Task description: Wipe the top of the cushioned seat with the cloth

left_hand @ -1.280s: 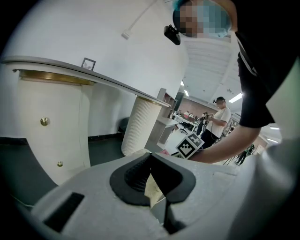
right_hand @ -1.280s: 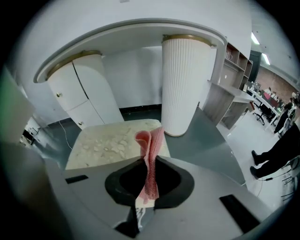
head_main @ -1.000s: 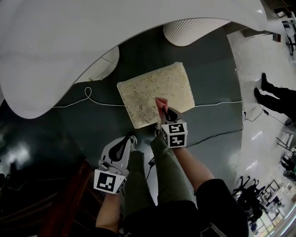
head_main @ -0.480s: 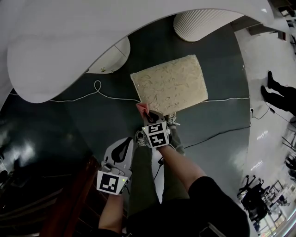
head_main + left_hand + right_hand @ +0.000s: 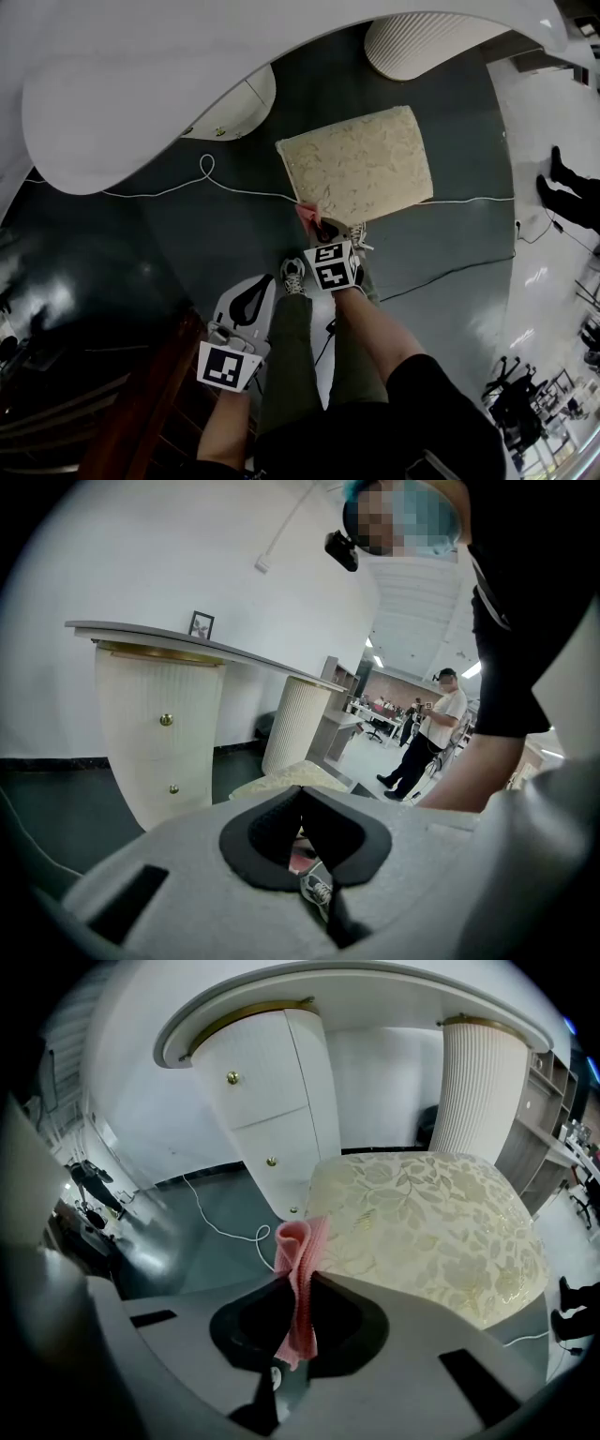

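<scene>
At the near corner of the cushioned seat (image 5: 356, 164), the right gripper (image 5: 317, 225) was clamped on the pink cloth (image 5: 302, 1241), whose folded end stood out past the jaw tips; whether it touched the patterned top could not be told. The left gripper (image 5: 255, 298) hung beside the person's leg (image 5: 291, 347), well apart from the seat, jaws together on nothing.
</scene>
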`<state>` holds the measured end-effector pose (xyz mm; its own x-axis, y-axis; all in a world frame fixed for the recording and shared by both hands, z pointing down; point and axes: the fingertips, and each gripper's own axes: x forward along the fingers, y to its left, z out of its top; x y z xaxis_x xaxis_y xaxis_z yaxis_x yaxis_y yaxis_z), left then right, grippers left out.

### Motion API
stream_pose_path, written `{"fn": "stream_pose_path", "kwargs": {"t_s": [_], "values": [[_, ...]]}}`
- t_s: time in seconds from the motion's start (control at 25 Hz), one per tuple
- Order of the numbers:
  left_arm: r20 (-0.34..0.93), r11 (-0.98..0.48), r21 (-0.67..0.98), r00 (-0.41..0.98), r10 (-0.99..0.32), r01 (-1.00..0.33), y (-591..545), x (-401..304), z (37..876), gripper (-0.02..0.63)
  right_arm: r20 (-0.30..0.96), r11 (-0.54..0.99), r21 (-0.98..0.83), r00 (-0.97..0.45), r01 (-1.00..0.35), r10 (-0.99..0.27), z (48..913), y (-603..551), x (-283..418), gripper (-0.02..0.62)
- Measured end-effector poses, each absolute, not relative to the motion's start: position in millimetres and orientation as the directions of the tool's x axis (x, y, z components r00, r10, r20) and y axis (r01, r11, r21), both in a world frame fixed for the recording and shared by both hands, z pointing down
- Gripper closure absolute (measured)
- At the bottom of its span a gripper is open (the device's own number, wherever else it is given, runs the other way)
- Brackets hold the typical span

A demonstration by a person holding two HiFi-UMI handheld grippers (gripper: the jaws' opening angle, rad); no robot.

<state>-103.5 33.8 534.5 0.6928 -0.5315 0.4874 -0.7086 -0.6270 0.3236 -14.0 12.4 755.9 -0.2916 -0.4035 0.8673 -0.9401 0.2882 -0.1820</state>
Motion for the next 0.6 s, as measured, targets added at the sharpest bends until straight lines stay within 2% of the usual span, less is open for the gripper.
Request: {"fn": "stream_pose_path", "kwargs": {"t_s": [0.2, 0.6], "values": [[0.472, -0.638, 0.336, 0.71, -0.524, -0.693, 25.2, -80.7, 537.2, 0.589, 0.871, 0.221, -0.174, -0.254, -0.96, -0.42, 749.6, 10.5, 25.1, 0.569], [0.469, -0.692, 0.368, 0.766, -0.439, -0.621, 2.0, 6.7, 543.2, 0.589, 0.893, 0.147, -0.067, -0.125, -0.987, -0.432, 746.6, -3.3, 165.2, 0.568]]}}
